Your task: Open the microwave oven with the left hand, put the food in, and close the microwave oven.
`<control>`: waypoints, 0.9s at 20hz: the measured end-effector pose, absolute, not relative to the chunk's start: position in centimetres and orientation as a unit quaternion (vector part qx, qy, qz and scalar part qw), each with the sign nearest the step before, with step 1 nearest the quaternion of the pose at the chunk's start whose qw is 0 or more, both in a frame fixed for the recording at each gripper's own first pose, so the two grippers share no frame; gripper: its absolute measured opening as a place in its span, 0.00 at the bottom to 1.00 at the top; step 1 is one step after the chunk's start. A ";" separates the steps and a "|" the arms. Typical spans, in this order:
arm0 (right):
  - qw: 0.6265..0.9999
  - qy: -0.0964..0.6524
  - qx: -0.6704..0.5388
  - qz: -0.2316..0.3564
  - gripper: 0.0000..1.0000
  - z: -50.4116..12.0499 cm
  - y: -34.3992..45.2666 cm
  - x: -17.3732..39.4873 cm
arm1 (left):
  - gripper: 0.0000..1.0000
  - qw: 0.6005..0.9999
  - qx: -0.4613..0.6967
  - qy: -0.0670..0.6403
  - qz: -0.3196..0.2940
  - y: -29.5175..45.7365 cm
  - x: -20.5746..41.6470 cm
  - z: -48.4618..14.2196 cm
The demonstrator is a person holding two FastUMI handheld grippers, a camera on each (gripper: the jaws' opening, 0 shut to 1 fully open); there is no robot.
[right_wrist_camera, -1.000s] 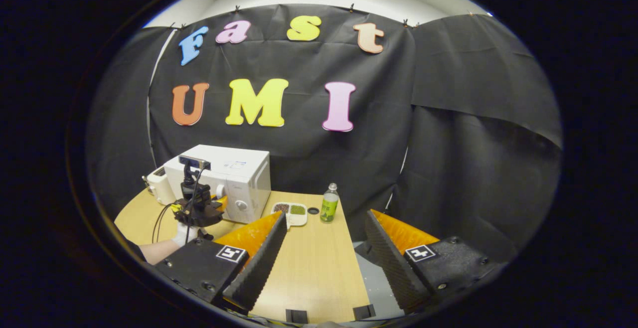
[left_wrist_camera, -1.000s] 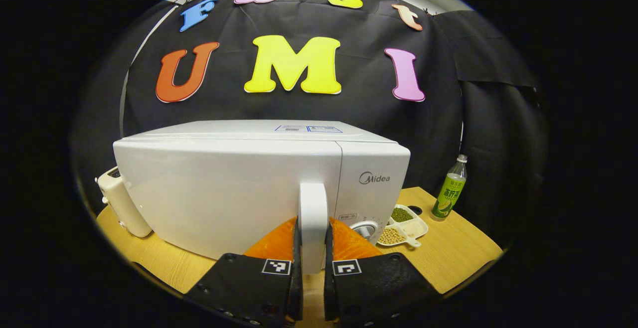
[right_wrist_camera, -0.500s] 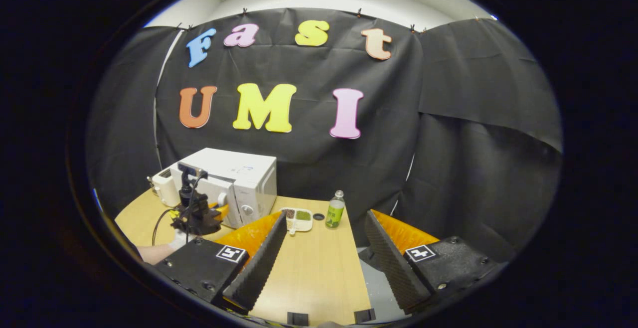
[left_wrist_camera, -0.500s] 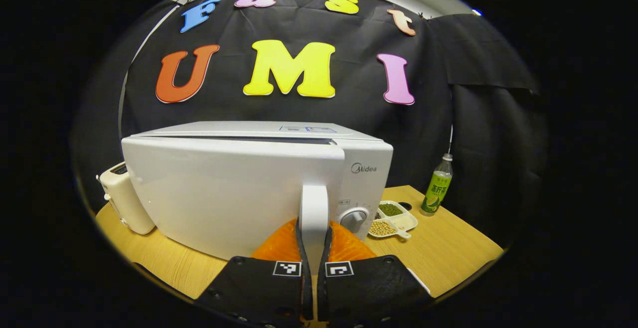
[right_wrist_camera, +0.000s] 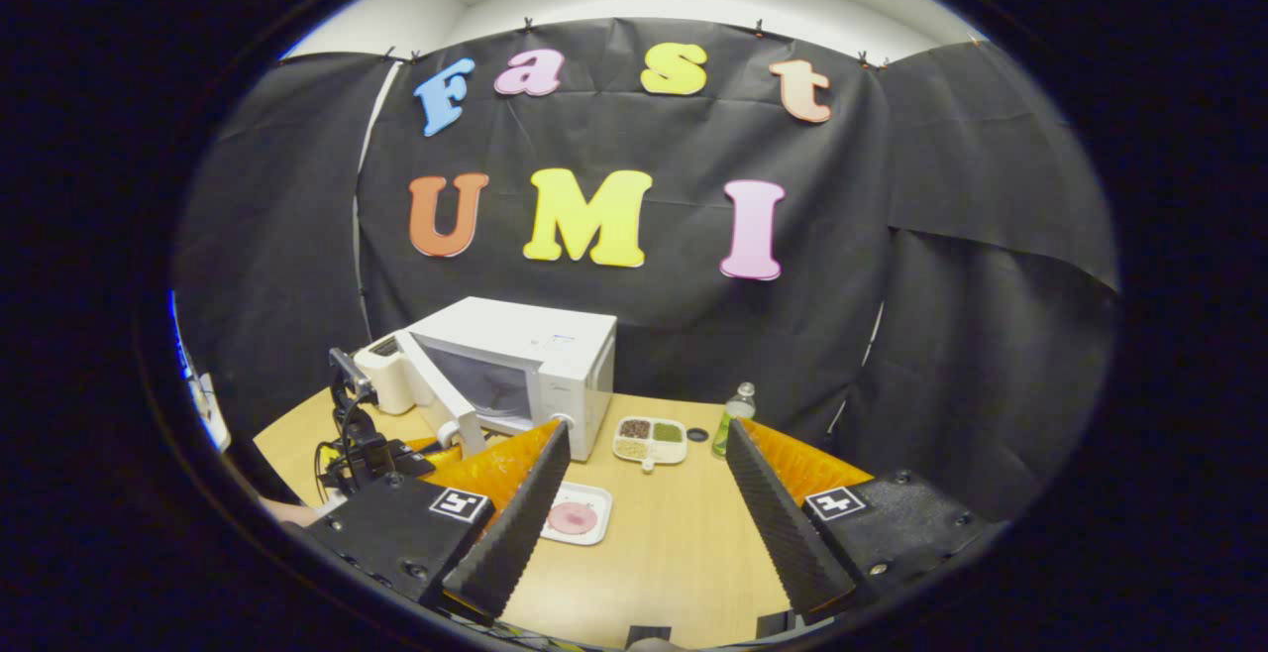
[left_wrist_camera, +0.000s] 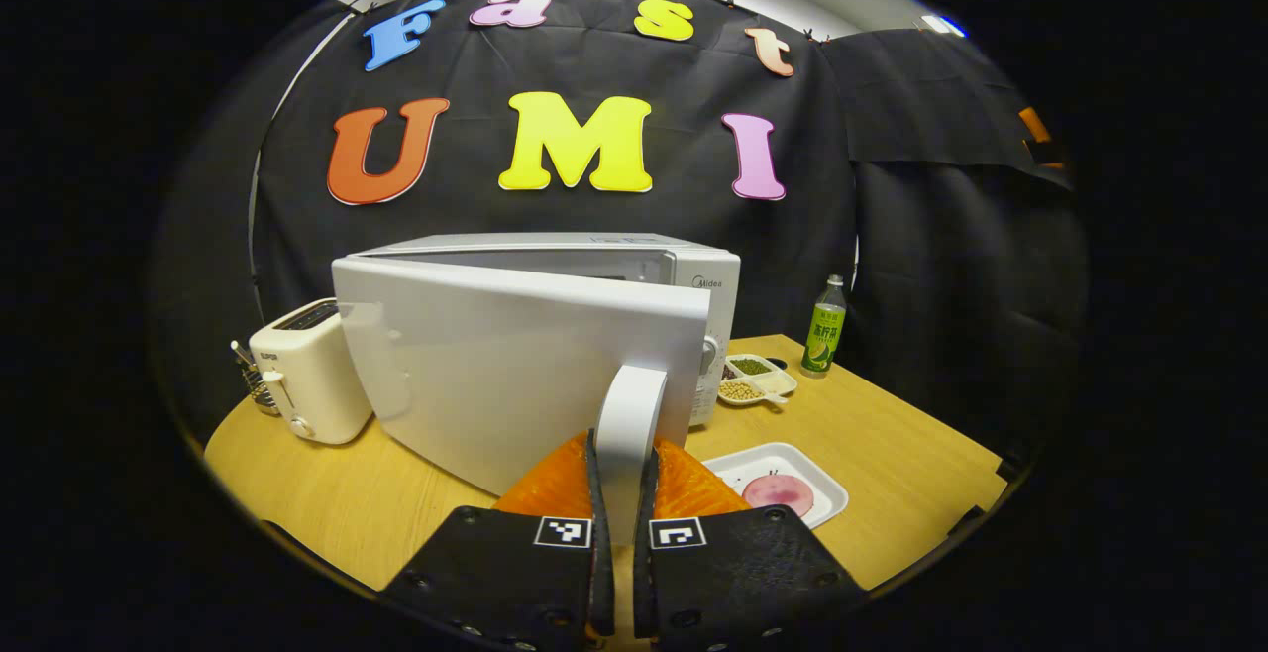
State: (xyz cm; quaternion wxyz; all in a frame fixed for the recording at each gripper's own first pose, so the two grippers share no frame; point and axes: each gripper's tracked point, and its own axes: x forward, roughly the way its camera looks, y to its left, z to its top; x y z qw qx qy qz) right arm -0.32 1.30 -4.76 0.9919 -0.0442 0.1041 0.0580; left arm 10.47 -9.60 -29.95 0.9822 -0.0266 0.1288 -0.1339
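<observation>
White plastic door handle (left_wrist_camera: 626,434): pinched between the fingers (left_wrist_camera: 601,533) of my left gripper (left_wrist_camera: 622,543), one finger on each side of the upright bar, which rises straight out of the gap. Door (left_wrist_camera: 525,365): swung partly out from the microwave oven (left_wrist_camera: 634,261), hinged on its left side, its outer face turned toward my left gripper view; in the right gripper view the dark cavity (right_wrist_camera: 480,386) shows behind it. Food (left_wrist_camera: 778,491): a pink round slice on a white tray (left_wrist_camera: 812,469), lying on the wooden worktop (left_wrist_camera: 892,454) just to the right of my left fingers and in front of the oven, apart from both grippers. In the right gripper view the tray (right_wrist_camera: 594,523) sits beyond and between my right fingers (right_wrist_camera: 515,523), nearer the left one. Right gripper (right_wrist_camera: 639,523): fingers spread wide, nothing between them, held above the worktop well back from the oven. Other items: cream toaster (left_wrist_camera: 307,370) left of the oven; divided dish (left_wrist_camera: 755,380) of beans and a green bottle (left_wrist_camera: 823,327) to its right.
</observation>
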 end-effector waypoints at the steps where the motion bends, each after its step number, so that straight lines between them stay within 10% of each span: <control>1: 0.991 0.105 -0.045 0.068 1.00 -5.0 2.5 -0.6 | 0.09 0.982 -0.024 0.134 -0.130 -8.5 9.4 -30.1; 15: 0.983 0.113 -0.027 0.144 0.93 -7.1 13.1 -3.2 | 0.14 0.987 -0.007 0.159 0.001 9.9 0.4 -31.5; 18: 0.982 0.114 -0.027 0.149 0.92 -7.5 13.8 -3.1 | 0.38 0.987 -0.010 0.162 0.018 12.4 -0.6 -31.5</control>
